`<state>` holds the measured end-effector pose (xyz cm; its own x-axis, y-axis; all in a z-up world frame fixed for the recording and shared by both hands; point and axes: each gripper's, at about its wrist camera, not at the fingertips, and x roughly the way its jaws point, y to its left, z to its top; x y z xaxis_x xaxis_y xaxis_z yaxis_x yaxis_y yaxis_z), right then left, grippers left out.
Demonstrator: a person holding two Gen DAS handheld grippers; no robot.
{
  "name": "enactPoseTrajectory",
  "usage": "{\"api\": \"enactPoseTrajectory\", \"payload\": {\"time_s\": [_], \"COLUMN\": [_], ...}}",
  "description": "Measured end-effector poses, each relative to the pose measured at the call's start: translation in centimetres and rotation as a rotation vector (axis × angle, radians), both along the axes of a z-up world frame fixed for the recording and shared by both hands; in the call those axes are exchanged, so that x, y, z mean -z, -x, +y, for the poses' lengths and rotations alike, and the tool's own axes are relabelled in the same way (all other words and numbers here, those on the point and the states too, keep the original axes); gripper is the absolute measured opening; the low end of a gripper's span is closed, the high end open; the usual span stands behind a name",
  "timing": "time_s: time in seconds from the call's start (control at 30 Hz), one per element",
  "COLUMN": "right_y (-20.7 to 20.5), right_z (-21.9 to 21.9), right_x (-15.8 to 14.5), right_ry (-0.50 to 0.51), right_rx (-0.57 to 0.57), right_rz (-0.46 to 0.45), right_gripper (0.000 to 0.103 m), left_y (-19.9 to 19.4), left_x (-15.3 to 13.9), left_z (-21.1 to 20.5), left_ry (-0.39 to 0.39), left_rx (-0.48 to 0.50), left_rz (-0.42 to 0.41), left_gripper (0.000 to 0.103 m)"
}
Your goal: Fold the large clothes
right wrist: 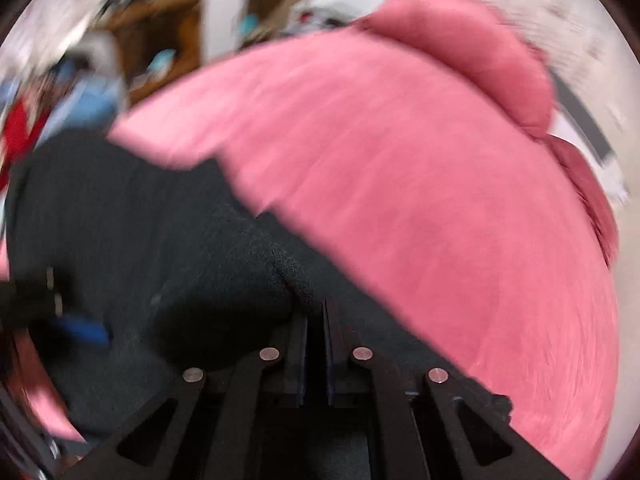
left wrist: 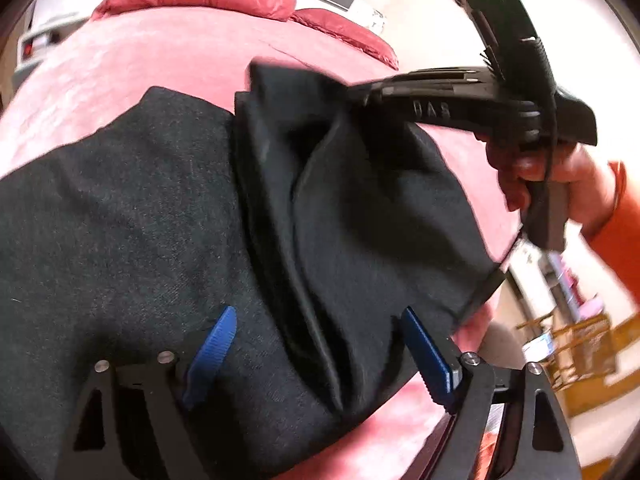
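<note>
- Right now we see a black garment (left wrist: 140, 220) spread over a pink bed cover (left wrist: 160, 64), filling the lower left and centre of the left wrist view.
- Our left gripper (left wrist: 316, 344) hovers low over the cloth at the bottom of that frame, its blue-padded fingers (left wrist: 212, 352) spread wide with nothing between them.
- Our right gripper (left wrist: 360, 94) enters from the upper right of the same view, held by the right hand (left wrist: 560, 184) in an orange sleeve (left wrist: 616, 240); its tip is buried in a lifted fold of the garment, and folds hang down from it toward the frame's lower middle.
- From the right wrist view, the right gripper (right wrist: 318, 320) shows its two fingers drawn nearly together at lower centre, with dark cloth (right wrist: 180, 260) bunched at the tips; the frame is blurred, so the pinch itself looks likely rather than plain.
- Pink cover (right wrist: 420, 200) fills the right half of that view, with a pink pillow (right wrist: 480, 52) at the upper right.
- Blurred furniture and clutter sit along the upper left edge there; we cannot make out what they are.
</note>
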<state>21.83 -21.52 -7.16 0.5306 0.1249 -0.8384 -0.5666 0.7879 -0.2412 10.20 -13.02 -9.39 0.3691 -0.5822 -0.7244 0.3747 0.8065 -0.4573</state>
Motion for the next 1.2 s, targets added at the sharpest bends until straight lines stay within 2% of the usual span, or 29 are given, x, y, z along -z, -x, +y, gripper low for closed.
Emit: {"api": "enactPoseTrajectory", "payload": {"time_s": [0.07, 0.17, 0.23, 0.27, 0.33, 0.37, 0.43, 0.5, 0.57, 0.6, 0.67, 0.73, 0.77, 0.9, 0.97, 1.0, 1.03, 1.1, 1.13, 1.2], "right_y": [-1.5, -3.5, -4.0, -3.9, -3.0, -2.0, 0.2, 3.0, 5.4, 6.8, 9.0, 10.8, 11.6, 13.3, 14.0, 14.3, 14.3, 14.2, 14.1, 13.9], "right_z": [-0.9, -1.9, -2.6, -3.6, -5.6, -7.1, -8.8, -10.1, -10.9, -11.3, -12.5, -13.8, -14.2, -15.9, -16.9, -17.6, -17.9, -18.3, -18.5, -18.4], "right_x": [0.0, 2.7, 3.8, 3.6, 2.4, 1.6, 0.5, 0.1, 0.3, 0.7, 1.5, 2.1, 2.4, 4.0, 4.6, 4.7, 4.7, 5.2, 5.3, 5.2], "right_ry": [-0.026, -0.099, -0.157, -0.218, -0.378, -0.477, -0.567, -0.559, -0.51, -0.483, -0.46, -0.483, -0.504, -0.502, -0.541, -0.579, -0.61, -0.629, -0.633, -0.617], "right_rx": [0.09, 0.16, 0.21, 0.254, 0.335, 0.383, 0.439, 0.482, 0.531, 0.56, 0.632, 0.689, 0.713, 0.804, 0.845, 0.855, 0.859, 0.875, 0.877, 0.873], "right_rz": [-0.045, 0.043, 0.08, 0.082, 0.089, 0.089, 0.075, 0.037, -0.021, -0.04, -0.046, -0.039, -0.033, -0.036, -0.018, -0.011, -0.006, 0.017, 0.027, 0.038], "right_gripper": [0.006, 0.011, 0.017, 0.02, 0.037, 0.04, 0.044, 0.044, 0.044, 0.044, 0.044, 0.044, 0.044, 0.044, 0.044, 0.044, 0.044, 0.044, 0.044, 0.044], "left_y": [-1.3, -2.8, -3.1, -3.1, -3.4, -3.6, -3.3, -3.1, -3.3, -3.4, -3.3, -3.0, -3.1, -2.4, -1.2, -0.8, -0.5, -0.4, -0.3, 0.6], "left_x": [-0.6, -0.4, -0.9, -1.4, -1.7, -1.8, -2.3, -2.9, -3.1, -3.0, -2.7, -2.5, -2.5, -5.8, -8.1, -8.2, -7.6, -4.9, -3.4, -4.3], "left_z": [0.5, 0.0, -0.5, -0.6, -0.3, 0.3, 1.9, 2.7, 1.7, 0.9, -0.8, -1.8, -2.0, -0.4, 0.7, 0.9, 0.9, 0.4, 0.1, 0.3], "left_ry": [0.018, -0.005, -0.047, -0.047, -0.036, -0.011, 0.019, 0.017, -0.011, -0.034, -0.102, -0.177, -0.194, -0.128, -0.07, -0.074, -0.092, -0.199, -0.247, -0.287], "left_rx": [-0.026, -0.034, -0.028, -0.025, -0.046, -0.079, -0.187, -0.248, -0.187, -0.147, -0.081, -0.059, -0.045, -0.048, -0.009, 0.011, 0.024, 0.052, 0.075, 0.077], "left_rz": [0.023, 0.033, 0.033, 0.03, 0.061, 0.078, 0.061, 0.0, -0.007, -0.004, -0.02, -0.072, -0.081, -0.093, -0.12, -0.109, -0.089, -0.049, -0.071, -0.201], "left_gripper": [0.088, 0.084, 0.076, 0.069, 0.065, 0.065, 0.065, 0.066, 0.064, 0.052, 0.04, 0.027, 0.015, 0.014, 0.013, 0.013, 0.013, 0.017, 0.02, 0.041]}}
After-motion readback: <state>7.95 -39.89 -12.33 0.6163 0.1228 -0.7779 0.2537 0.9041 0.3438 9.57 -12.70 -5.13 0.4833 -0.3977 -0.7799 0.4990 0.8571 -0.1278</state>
